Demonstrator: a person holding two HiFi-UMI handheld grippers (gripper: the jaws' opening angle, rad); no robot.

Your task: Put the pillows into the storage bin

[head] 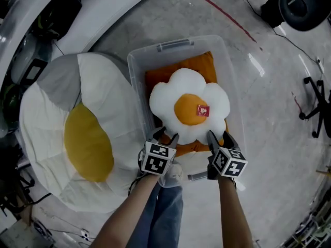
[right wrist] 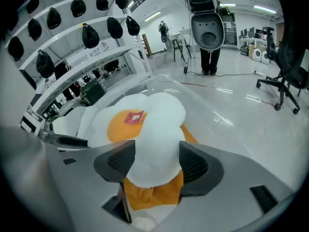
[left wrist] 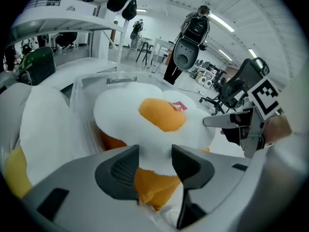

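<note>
a: step in hand?
b: release, i judge. fried-egg pillow (head: 189, 110) lies in storage bin (head: 176, 45), on top of orange pillow (head: 199, 63).
a: claws?
b: left gripper (head: 166, 135), right gripper (head: 219, 135): jaws apart, pillow's near white edge between them, unclamped. next: lift straight out.

Legible text: none.
- Red tag (head: 202, 110), on yolk of egg pillow (head: 170, 99): pale print, too small to read.
- Left marker cube (head: 158, 157), on left hand-held gripper (head: 166, 136): b/w square code pattern, no letters or nos.
- Right marker cube (head: 229, 162), on right hand-held gripper (head: 219, 136): same kind of pattern.
- White panel (left wrist: 48, 3), upper left of left gripper view: rows of dark print, illegible.
</note>
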